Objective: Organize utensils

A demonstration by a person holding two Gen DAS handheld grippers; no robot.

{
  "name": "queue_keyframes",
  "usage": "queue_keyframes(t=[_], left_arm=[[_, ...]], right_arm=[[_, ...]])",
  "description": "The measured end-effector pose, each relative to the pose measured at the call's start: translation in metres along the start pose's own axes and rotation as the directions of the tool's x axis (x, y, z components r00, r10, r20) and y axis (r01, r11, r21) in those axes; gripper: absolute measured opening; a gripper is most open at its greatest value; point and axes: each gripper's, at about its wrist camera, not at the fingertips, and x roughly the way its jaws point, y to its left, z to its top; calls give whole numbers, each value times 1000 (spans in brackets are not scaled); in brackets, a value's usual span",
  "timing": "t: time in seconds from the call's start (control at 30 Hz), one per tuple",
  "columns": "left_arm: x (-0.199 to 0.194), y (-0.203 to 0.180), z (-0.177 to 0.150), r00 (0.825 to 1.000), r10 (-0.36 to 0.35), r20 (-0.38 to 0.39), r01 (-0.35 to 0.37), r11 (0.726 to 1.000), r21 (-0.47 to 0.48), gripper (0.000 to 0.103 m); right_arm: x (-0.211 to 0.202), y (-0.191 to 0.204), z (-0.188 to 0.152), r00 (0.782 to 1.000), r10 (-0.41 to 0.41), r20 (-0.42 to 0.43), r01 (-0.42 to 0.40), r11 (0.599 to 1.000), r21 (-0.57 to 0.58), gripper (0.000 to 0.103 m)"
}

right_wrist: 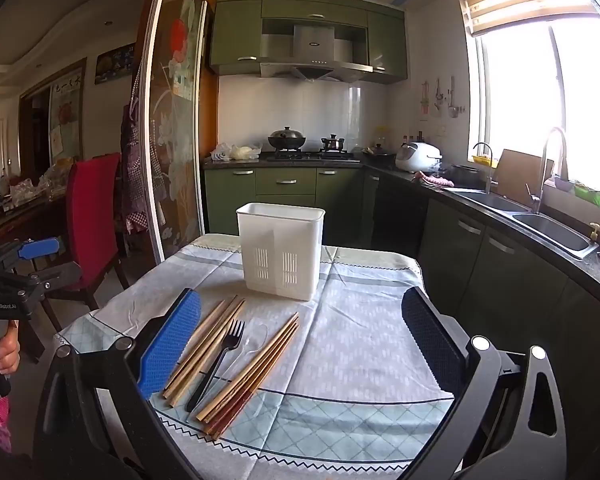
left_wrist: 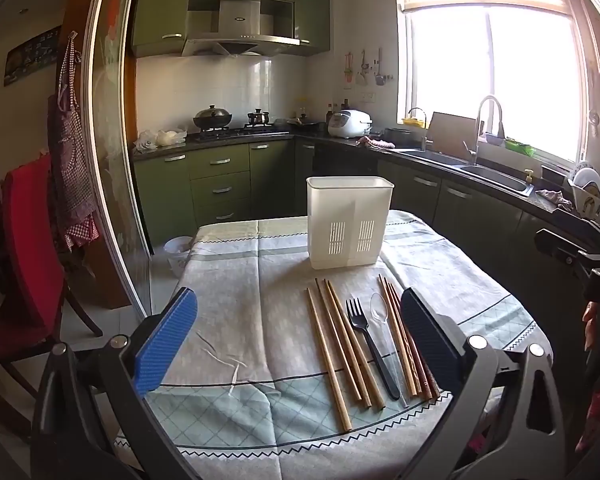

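Table: a small table with a pale blue-and-white checked cloth [left_wrist: 236, 280] stood in a green kitchen.
Holder: a tall white plastic utensil holder with slotted sides [left_wrist: 349, 222] stood upright near the far edge of the table, and nothing stuck out of its top.
Light chopsticks: four pale wooden chopsticks [left_wrist: 340, 350] lay flat near the front edge, pointing toward the holder.
Fork: a black plastic fork [left_wrist: 370, 344] lay just beside them, prongs toward the holder.
Spoon: a clear plastic spoon [left_wrist: 382, 314] lay next to the fork – it was hard to see.
Dark chopsticks: a bunch of brown and reddish wooden chopsticks [left_wrist: 404, 344] lay on the other side of the spoon.
Left gripper [left_wrist: 300, 344]: its jaws were wide apart and held nothing – it hung over the front edge, above the utensils.
Right gripper [right_wrist: 300, 344]: its jaws were spread wide too, with nothing in them, above the cloth.
Person: a hand [right_wrist: 6, 350] held the left gripper's handle.
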Motion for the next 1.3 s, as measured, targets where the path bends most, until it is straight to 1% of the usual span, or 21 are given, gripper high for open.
queue_keyframes(t=[0.1, 0.17, 1.3], left_arm=[[-1, 1, 0, 1000, -2, 1, 2, 1000, -4, 97], [0, 1, 1, 1000, -1, 1, 1, 1000, -4, 97], [1, 0, -1, 1000, 0, -4, 0, 1000, -3, 97]], right_arm=[[0, -1, 0, 1000, 2, -1, -2, 1000, -1, 99], [0, 7, 0, 1000, 1, -3, -1, 1000, -7, 99], [6, 10, -6, 1000, 3, -15, -3, 1000, -11, 99]])
